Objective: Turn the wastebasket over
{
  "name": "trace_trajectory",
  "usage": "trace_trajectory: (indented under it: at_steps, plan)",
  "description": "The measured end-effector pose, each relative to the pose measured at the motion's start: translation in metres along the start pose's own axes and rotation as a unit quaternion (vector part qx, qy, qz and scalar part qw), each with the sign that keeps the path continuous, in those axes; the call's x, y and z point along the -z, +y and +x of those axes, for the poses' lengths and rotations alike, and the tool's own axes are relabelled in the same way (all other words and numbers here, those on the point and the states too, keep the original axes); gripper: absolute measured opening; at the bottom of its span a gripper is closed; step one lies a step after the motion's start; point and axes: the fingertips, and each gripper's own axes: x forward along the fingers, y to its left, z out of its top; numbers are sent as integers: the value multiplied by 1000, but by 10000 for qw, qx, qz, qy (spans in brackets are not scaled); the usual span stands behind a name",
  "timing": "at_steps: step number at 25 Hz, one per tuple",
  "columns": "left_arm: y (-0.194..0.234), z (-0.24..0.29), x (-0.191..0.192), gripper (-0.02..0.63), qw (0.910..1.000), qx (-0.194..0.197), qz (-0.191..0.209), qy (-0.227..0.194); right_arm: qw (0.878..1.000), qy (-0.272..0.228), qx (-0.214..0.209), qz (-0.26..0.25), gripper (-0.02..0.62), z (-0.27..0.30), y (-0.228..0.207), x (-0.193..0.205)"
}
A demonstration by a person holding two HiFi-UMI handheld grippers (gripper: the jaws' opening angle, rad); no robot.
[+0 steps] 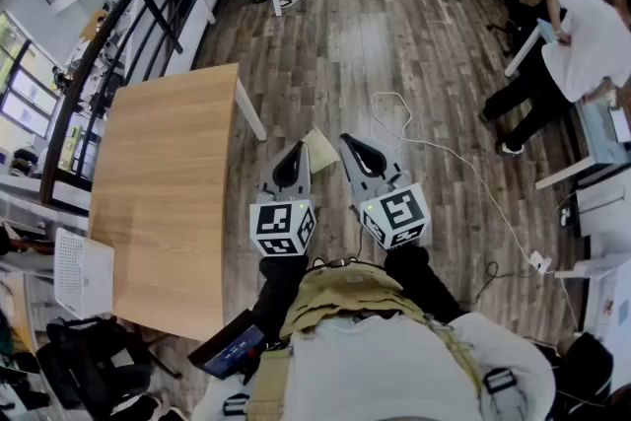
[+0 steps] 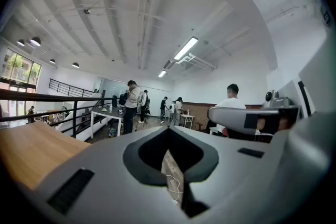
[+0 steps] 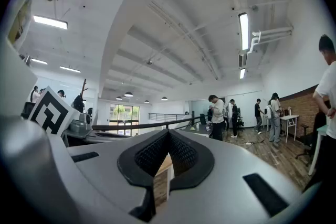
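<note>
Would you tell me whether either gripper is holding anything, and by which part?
Nothing is held; the left gripper and right gripper are both shut and empty.

A wood-plank floor [image 1: 394,44] is crossed by a white cable [image 1: 463,163], a light wooden table [image 1: 168,192] is set beside a black railing [image 1: 128,15], and a white ribbed ceiling [image 2: 121,18] is lit by strip lights [image 3: 243,31], with a brick wall [image 3: 302,105] seen beyond.

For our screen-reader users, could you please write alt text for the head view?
The left hand-held gripper and right hand-held gripper, jaws shut and empty, point side by side over a wood-plank floor. A wooden table stands to their left; a white cable trails to their right.
</note>
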Motion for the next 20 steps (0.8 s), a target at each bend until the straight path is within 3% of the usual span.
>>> trace_trajectory:
  at_steps: [20]
  plan:
    - [13,-2,10,1,9999,71,-76,107,10000,84,-16,23,21,13,12,10]
